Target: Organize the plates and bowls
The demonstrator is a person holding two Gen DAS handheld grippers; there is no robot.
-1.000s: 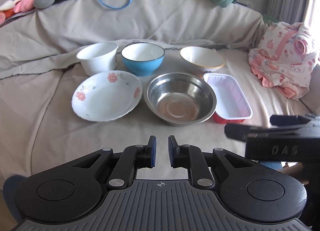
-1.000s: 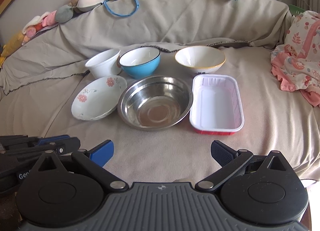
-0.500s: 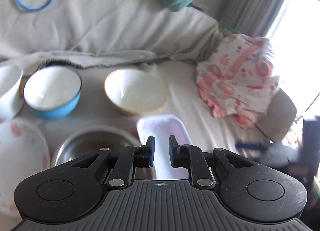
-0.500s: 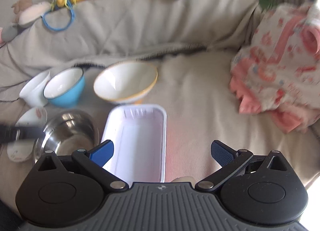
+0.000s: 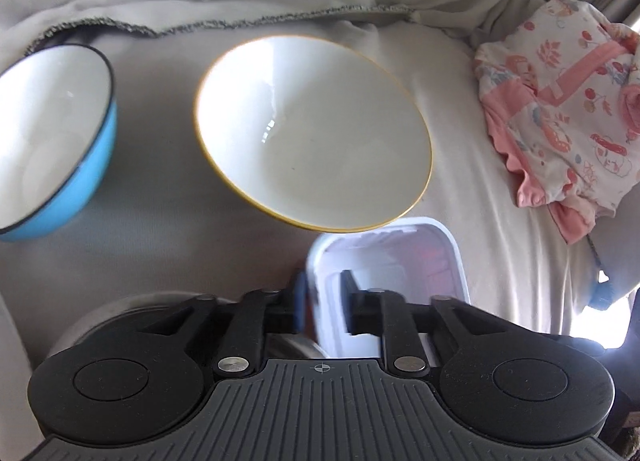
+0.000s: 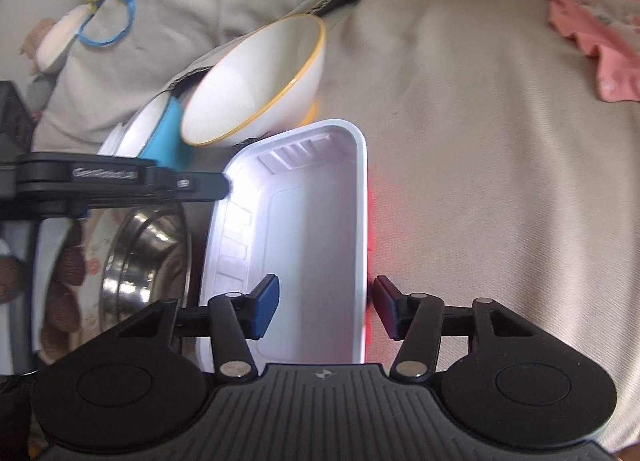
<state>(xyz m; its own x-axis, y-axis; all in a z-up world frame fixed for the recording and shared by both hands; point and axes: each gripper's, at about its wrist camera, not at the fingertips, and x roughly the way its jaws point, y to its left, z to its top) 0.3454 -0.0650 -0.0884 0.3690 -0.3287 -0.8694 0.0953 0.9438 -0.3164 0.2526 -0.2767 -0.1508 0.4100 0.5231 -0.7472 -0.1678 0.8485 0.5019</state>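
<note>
A white rectangular tray (image 6: 312,229) with a red underside lies on the grey-covered sofa; it also shows in the left wrist view (image 5: 400,257). My left gripper (image 5: 323,309) straddles the tray's left rim with a narrow gap between its jaws. My right gripper (image 6: 326,307) is open, straddling the tray's right rim, one finger inside, one outside. Behind the tray sit a white bowl with a yellow rim (image 5: 312,133) (image 6: 256,77) and a blue bowl (image 5: 48,141) (image 6: 164,129). A steel bowl (image 6: 148,257) (image 5: 120,309) lies left of the tray.
A pink patterned cloth (image 5: 560,101) lies at the right on the sofa, also in the right wrist view (image 6: 592,9). A floral plate (image 6: 94,253) lies beyond the steel bowl. Soft toys and a blue ring (image 6: 108,9) rest on the sofa back.
Both grippers have moved forward and down onto the white tray. The right gripper has narrowed around the tray's right rim; the left now straddles the left rim.
</note>
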